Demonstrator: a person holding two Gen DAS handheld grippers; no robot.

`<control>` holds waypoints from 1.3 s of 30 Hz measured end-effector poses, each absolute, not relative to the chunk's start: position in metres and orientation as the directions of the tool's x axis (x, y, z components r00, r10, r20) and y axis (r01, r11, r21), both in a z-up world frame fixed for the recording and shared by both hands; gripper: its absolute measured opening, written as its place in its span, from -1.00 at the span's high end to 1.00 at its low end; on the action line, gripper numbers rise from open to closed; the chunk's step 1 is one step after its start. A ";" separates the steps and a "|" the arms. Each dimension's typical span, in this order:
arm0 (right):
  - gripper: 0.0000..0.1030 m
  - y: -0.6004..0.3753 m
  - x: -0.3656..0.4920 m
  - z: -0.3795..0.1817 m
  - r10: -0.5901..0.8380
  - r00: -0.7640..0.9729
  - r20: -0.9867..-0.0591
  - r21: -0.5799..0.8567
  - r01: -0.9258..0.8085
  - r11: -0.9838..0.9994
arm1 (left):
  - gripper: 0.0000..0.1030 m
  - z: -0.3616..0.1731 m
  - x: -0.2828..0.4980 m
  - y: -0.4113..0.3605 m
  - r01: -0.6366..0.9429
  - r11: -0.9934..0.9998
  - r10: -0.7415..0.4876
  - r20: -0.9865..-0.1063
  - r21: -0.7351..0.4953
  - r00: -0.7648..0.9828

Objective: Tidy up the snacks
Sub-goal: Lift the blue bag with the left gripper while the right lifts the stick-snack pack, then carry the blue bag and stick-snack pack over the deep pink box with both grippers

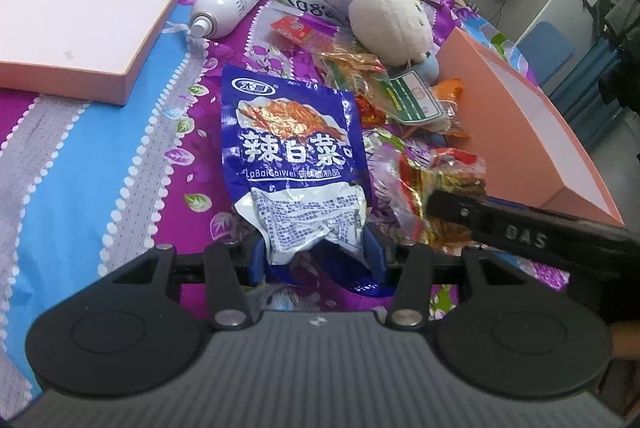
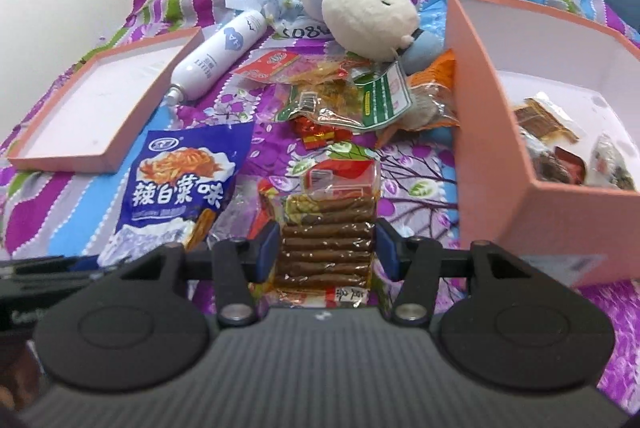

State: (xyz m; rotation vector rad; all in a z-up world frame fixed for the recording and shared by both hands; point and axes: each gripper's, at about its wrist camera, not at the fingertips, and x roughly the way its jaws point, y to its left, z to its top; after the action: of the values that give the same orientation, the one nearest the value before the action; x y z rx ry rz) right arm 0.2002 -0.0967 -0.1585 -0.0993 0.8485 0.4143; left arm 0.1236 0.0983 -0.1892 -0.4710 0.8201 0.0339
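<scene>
Lid (image 1: 80,12) of the pink box lies far left, empty. My left gripper (image 1: 316,252) is clamped on the blue cabbage-snack bag's (image 1: 292,148) crumpled end; my right gripper (image 2: 326,248) pinches the clear pack of brown sticks (image 2: 326,240). I'd carry both high over the near wall of the pink box (image 2: 492,132), then release inside, beside the snacks already there.

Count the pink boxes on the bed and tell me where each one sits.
2. The shallow pink tray lies on the left, beside the white spray bottle. The deep pink box stands on the right with a few snacks already inside.
</scene>
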 end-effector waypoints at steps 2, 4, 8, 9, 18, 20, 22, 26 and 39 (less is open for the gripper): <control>-0.05 -0.104 0.195 -0.154 0.314 0.592 -0.742 0.087 -0.380 0.921 | -0.04 -0.182 0.118 0.096 -0.202 0.896 -0.158 -0.709 -0.396 0.687; -0.05 -0.112 0.189 -0.147 0.333 0.590 -0.736 0.117 -0.373 0.920 | -0.04 -0.172 0.112 0.093 -0.196 0.898 -0.157 -0.704 -0.393 0.692; -0.05 -0.124 0.176 -0.133 0.327 0.610 -0.722 0.117 -0.358 0.927 | -0.04 -0.155 0.104 0.087 -0.179 0.906 -0.156 -0.696 -0.383 0.701; -0.05 -0.127 0.173 -0.131 0.329 0.611 -0.720 0.126 -0.351 0.928 | -0.04 -0.151 0.102 0.085 -0.175 0.909 -0.153 -0.695 -0.378 0.702; -0.05 -0.145 0.147 -0.104 0.329 0.640 -0.694 0.135 -0.334 0.933 | -0.05 -0.123 0.086 0.067 -0.153 0.916 -0.156 -0.678 -0.372 0.719; -0.05 -0.149 0.143 -0.098 0.329 0.651 -0.684 0.134 -0.332 0.934 | -0.05 -0.117 0.083 0.065 -0.151 0.914 -0.159 -0.674 -0.377 0.722; -0.05 -0.152 0.139 -0.092 0.330 0.661 -0.674 0.136 -0.327 0.935 | -0.05 -0.111 0.080 0.062 -0.147 0.913 -0.161 -0.669 -0.379 0.726; -0.05 -0.161 0.131 -0.078 0.328 0.684 -0.652 0.140 -0.316 0.938 | -0.04 -0.098 0.075 0.057 -0.130 0.907 -0.182 -0.653 -0.400 0.735; -0.05 -0.186 0.131 -0.022 0.303 0.792 -0.530 0.127 -0.279 0.952 | -0.04 -0.039 0.093 0.034 -0.014 0.907 -0.252 -0.570 -0.420 0.782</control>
State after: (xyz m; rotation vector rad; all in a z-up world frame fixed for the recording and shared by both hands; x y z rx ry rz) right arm 0.1309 -0.1865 -0.0215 0.0429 0.5770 0.3130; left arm 0.0927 0.0343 -0.0385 -0.4221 0.6644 -0.1327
